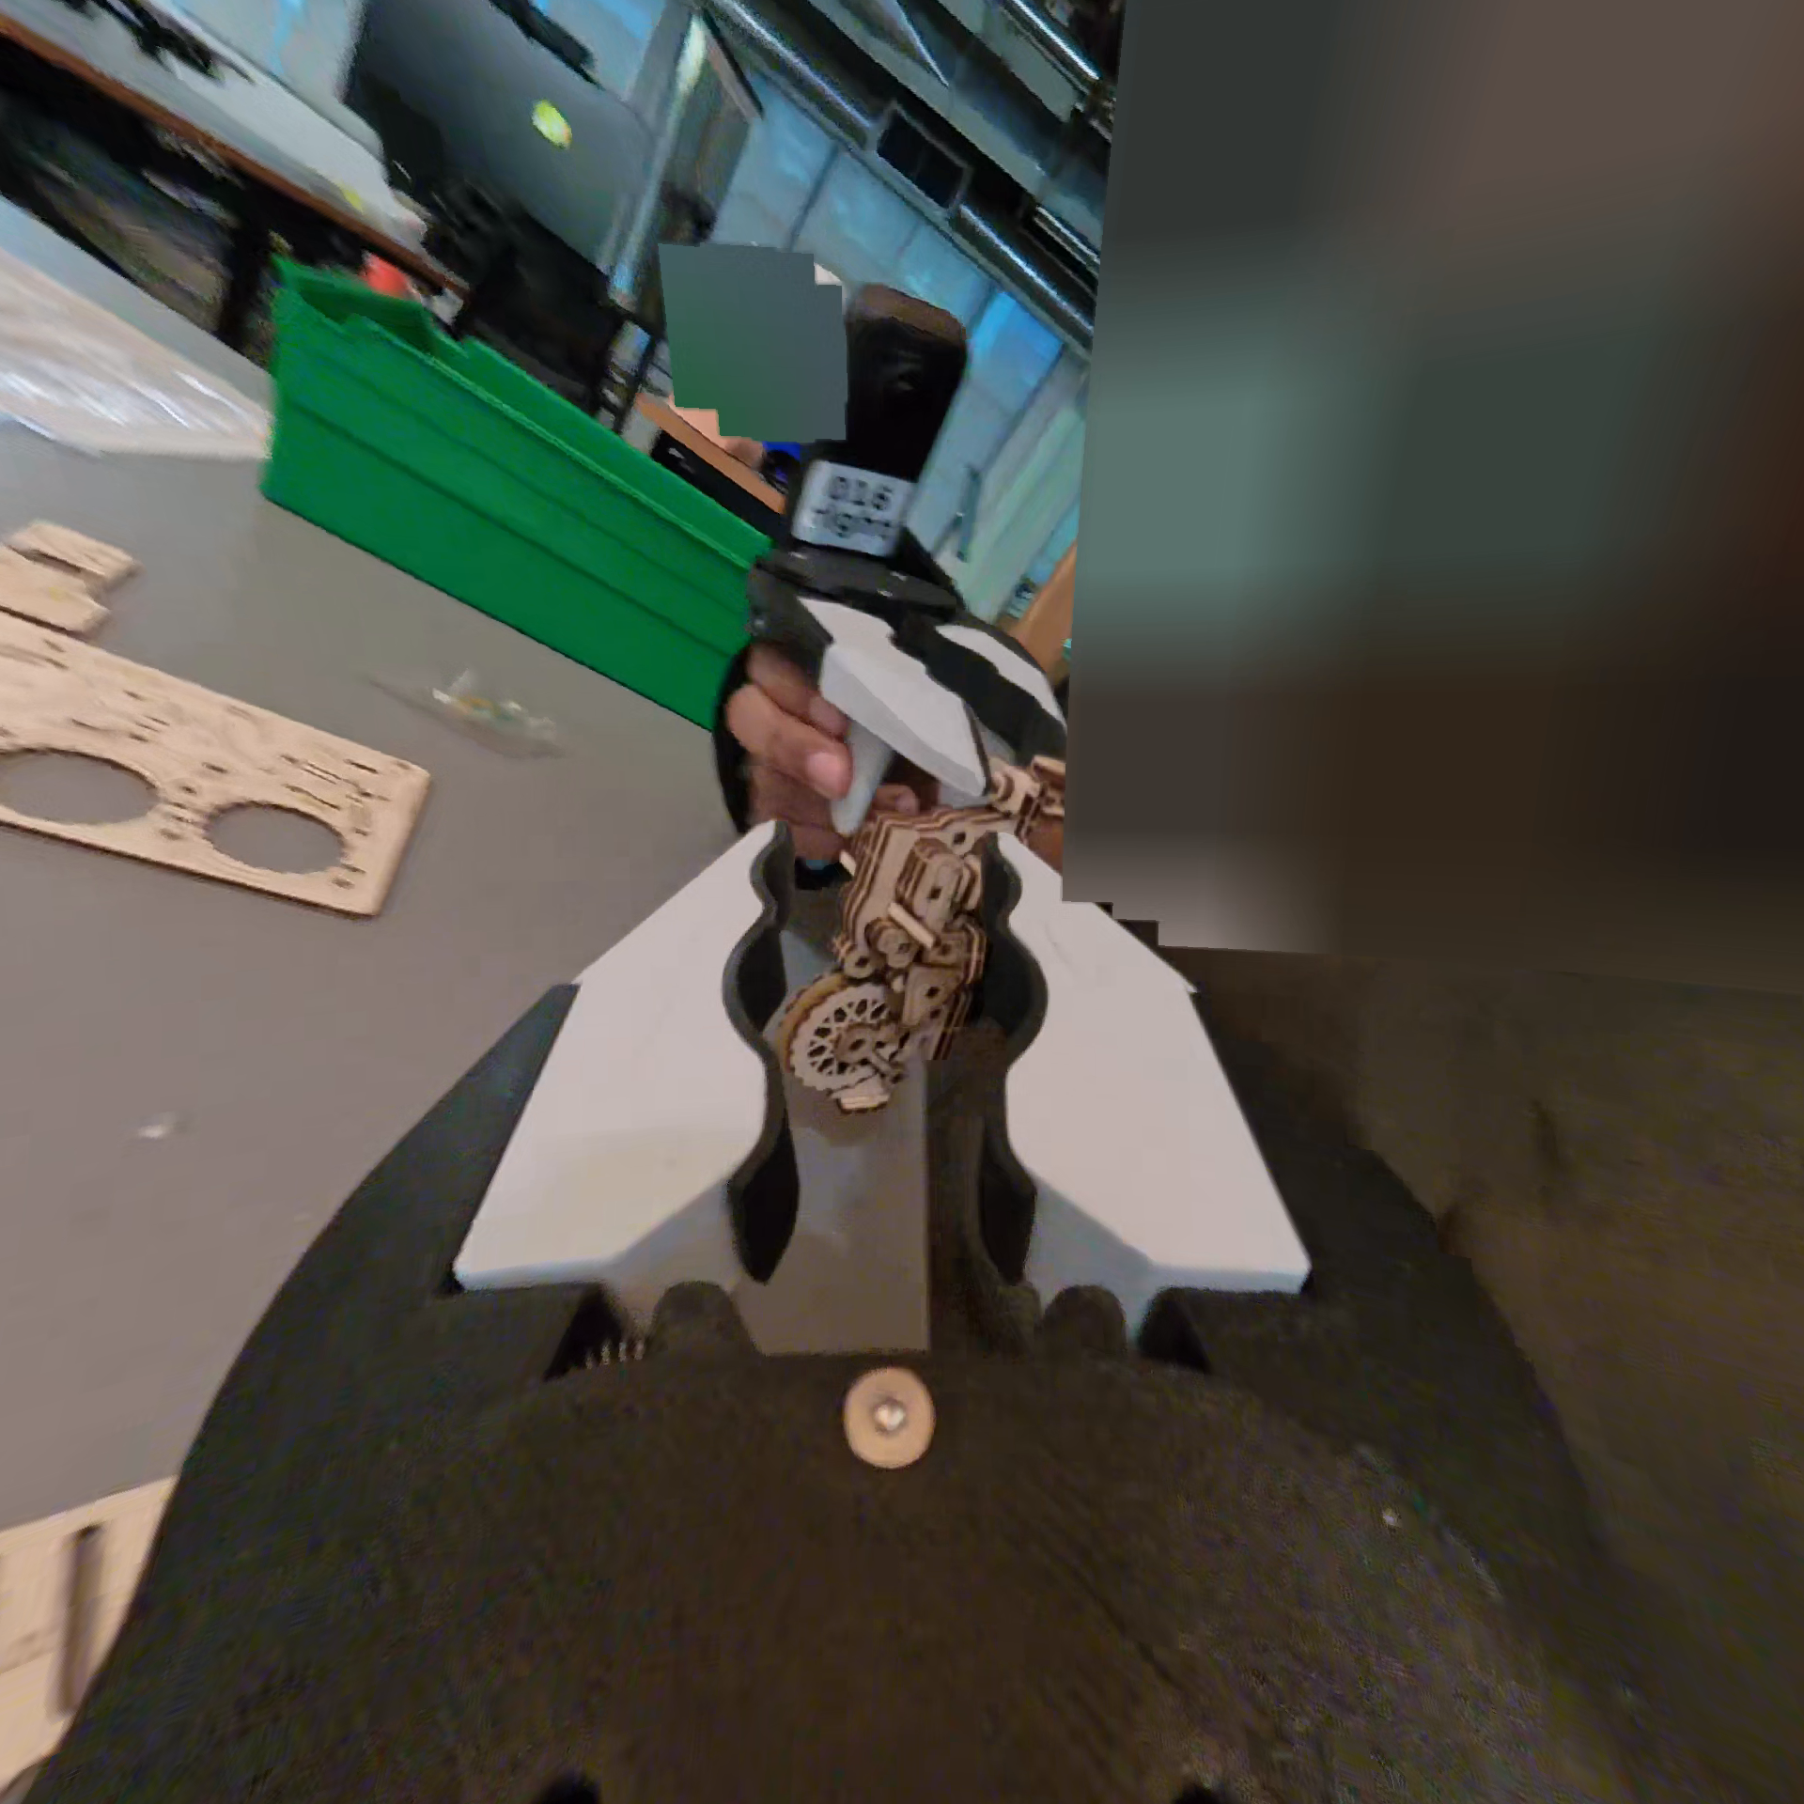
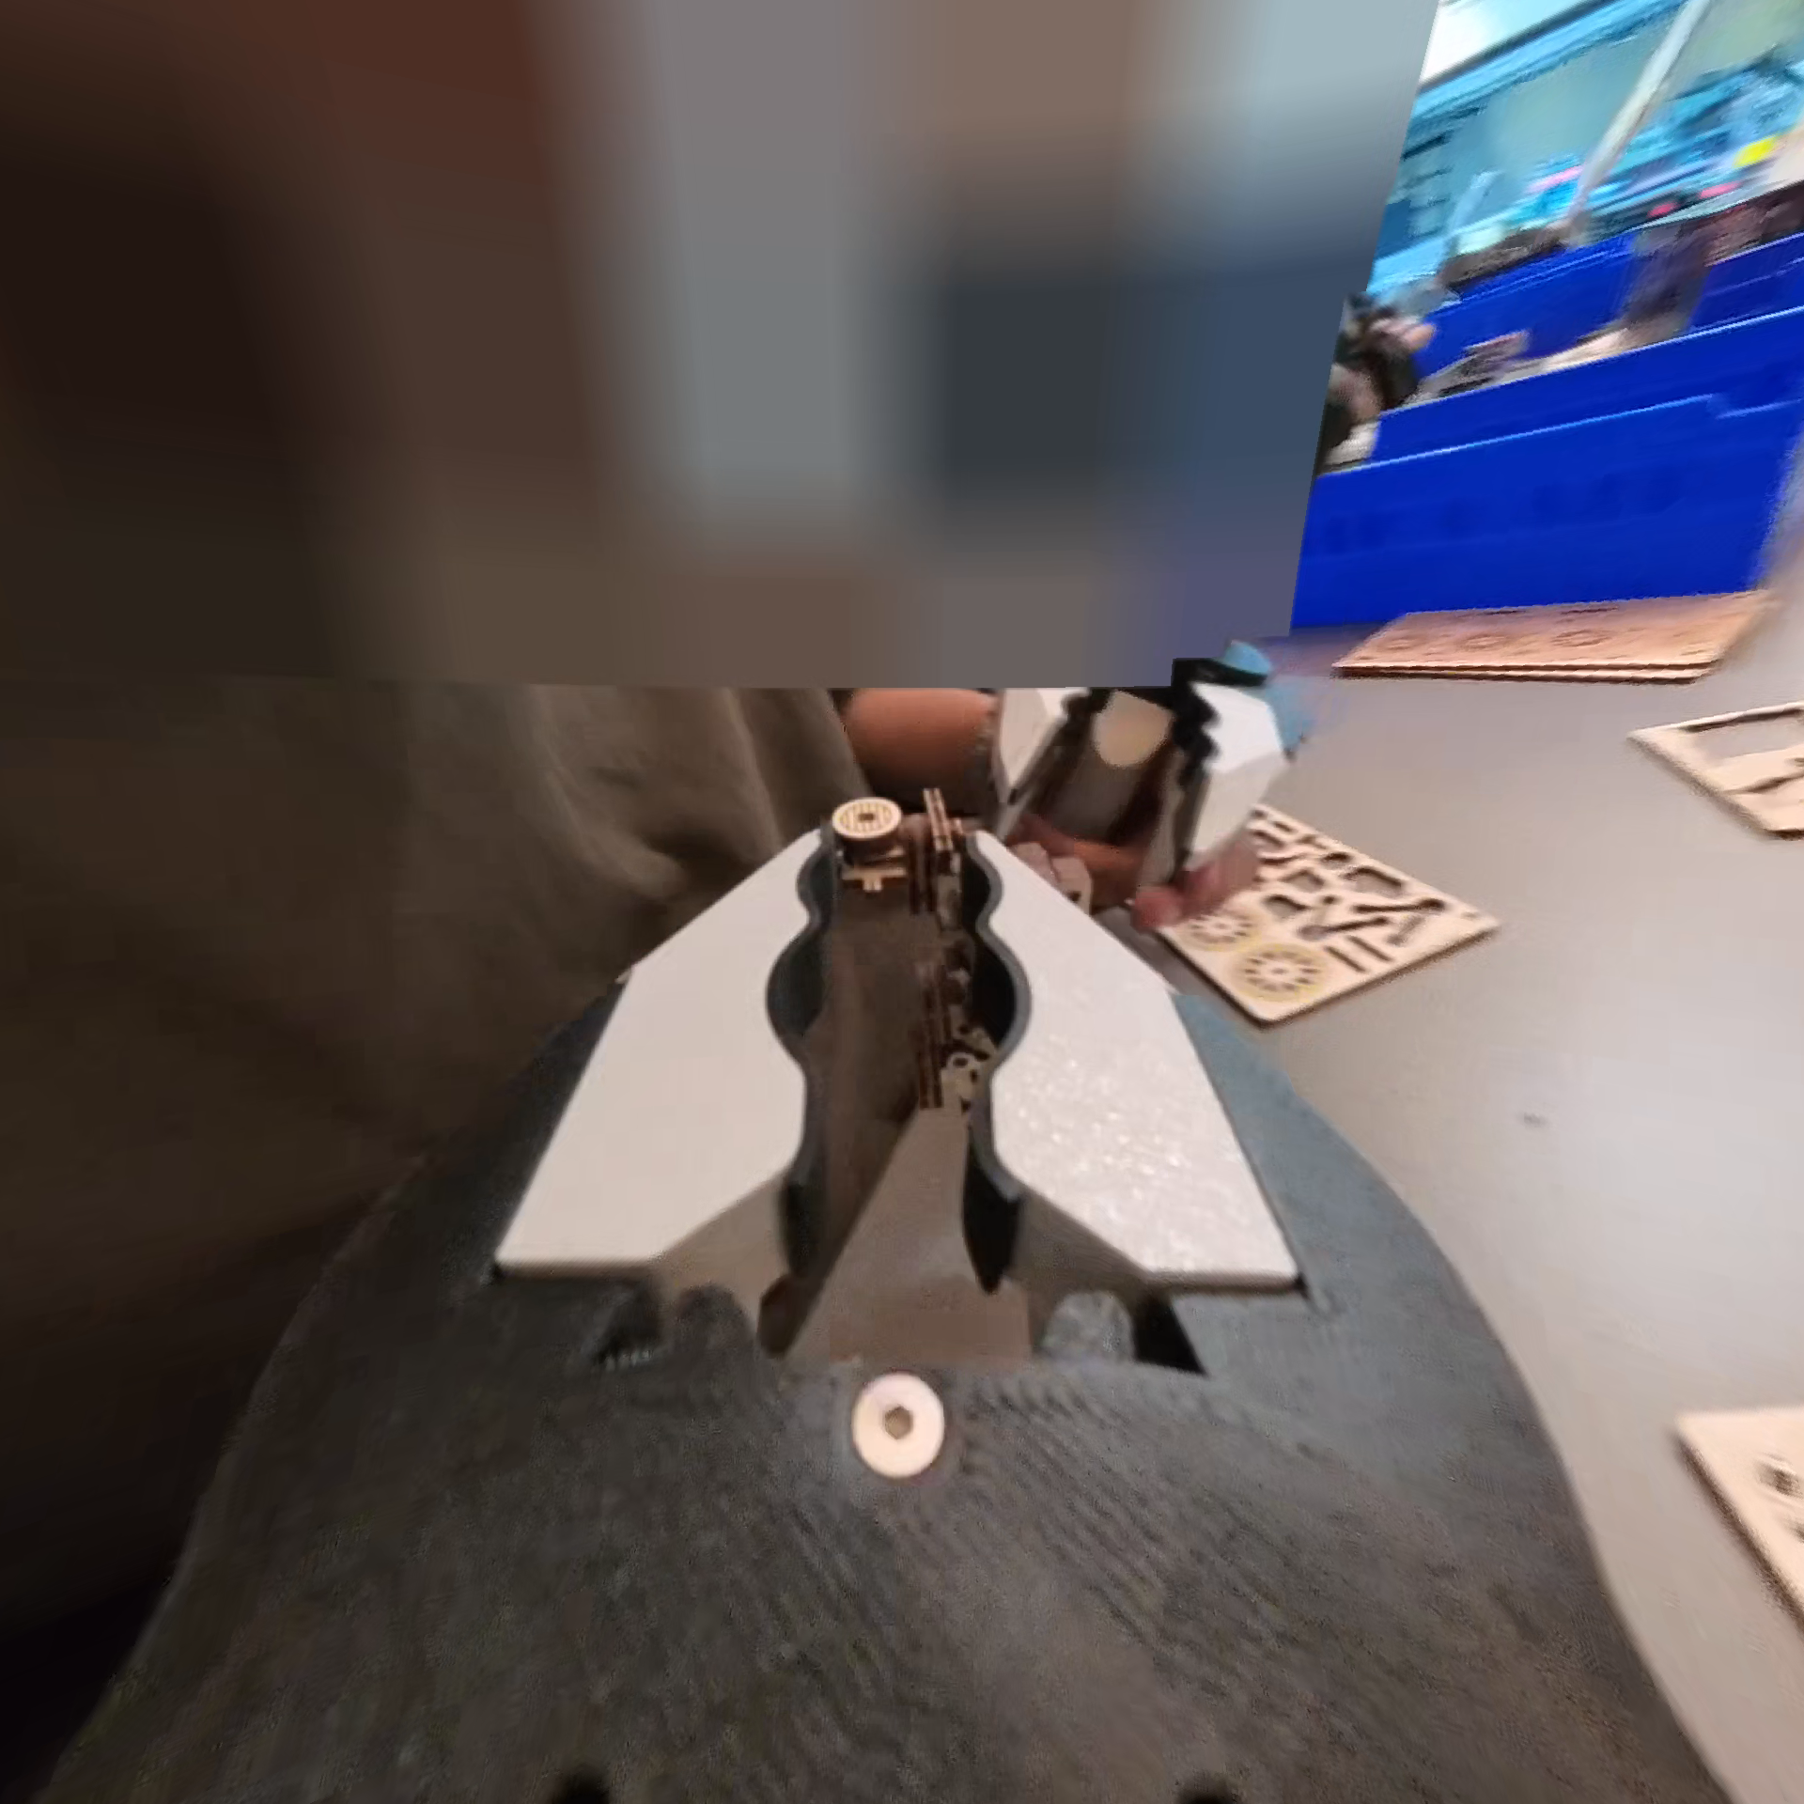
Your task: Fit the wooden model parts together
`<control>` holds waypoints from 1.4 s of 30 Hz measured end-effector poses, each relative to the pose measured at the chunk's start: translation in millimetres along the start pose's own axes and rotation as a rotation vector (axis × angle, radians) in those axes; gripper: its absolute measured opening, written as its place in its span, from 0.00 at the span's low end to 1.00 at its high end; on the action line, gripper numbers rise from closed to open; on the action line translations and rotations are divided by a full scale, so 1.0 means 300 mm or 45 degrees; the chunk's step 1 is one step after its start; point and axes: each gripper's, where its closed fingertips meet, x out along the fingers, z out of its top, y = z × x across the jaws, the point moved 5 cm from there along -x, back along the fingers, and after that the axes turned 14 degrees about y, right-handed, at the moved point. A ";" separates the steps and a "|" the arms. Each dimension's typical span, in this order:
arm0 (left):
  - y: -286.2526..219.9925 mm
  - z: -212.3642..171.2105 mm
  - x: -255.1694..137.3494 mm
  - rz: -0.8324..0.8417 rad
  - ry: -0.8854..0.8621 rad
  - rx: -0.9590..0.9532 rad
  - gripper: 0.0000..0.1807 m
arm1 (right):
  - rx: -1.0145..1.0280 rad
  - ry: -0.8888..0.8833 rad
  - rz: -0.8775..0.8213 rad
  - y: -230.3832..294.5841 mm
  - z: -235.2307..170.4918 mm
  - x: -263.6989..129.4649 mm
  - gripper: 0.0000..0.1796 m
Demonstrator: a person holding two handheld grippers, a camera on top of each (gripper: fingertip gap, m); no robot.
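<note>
model: pale laser-cut wooden motorcycle-like assembly with a spoked gear wheel point(image 1: 903, 962), held in the air above the grey tabletop point(image 1: 293, 1025)
left gripper point(image 1: 883, 859): jaws spread; model lies between them, contact unclear
right gripper point(image 2: 903, 859): jaws clenched on the model's upper end
axis: long axis runs roughly along both jaw lines, wheel end toward left gripper
nearer: right has it; left must close
spares: cut-out plywood sheet point(image 1: 195, 781) well to the left
</note>
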 end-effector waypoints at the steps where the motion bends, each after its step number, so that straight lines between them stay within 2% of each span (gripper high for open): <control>1: -0.009 -0.006 0.008 -0.073 0.020 -0.042 0.20 | 0.038 -0.024 0.078 0.009 0.000 -0.003 0.13; 6: -0.085 -0.023 0.042 -0.342 0.069 -0.077 0.21 | 0.138 -0.076 0.427 0.072 0.005 0.007 0.13; 12: -0.167 -0.078 0.090 -0.463 0.216 0.043 0.25 | 0.195 -0.116 0.722 0.143 0.019 0.046 0.13; 17: -0.228 -0.107 0.122 -0.517 0.260 0.152 0.26 | 0.226 -0.113 0.816 0.167 0.022 0.079 0.13; 24: -0.255 -0.115 0.136 -0.511 0.241 0.215 0.16 | 0.301 -0.075 0.864 0.164 0.006 0.109 0.13; 34: -0.238 -0.101 0.128 -0.460 0.216 0.231 0.15 | 0.344 -0.122 0.838 0.146 0.017 0.098 0.15; 36: -0.223 -0.096 0.122 -0.407 0.207 0.249 0.15 | 0.360 -0.163 0.759 0.122 0.029 0.085 0.24; 39: -0.185 -0.069 0.101 -0.302 0.148 0.248 0.15 | 0.333 -0.255 0.569 0.067 0.049 0.040 0.27; 42: -0.129 -0.027 0.065 -0.174 0.045 0.196 0.15 | 0.284 -0.381 0.340 0.007 0.072 -0.027 0.26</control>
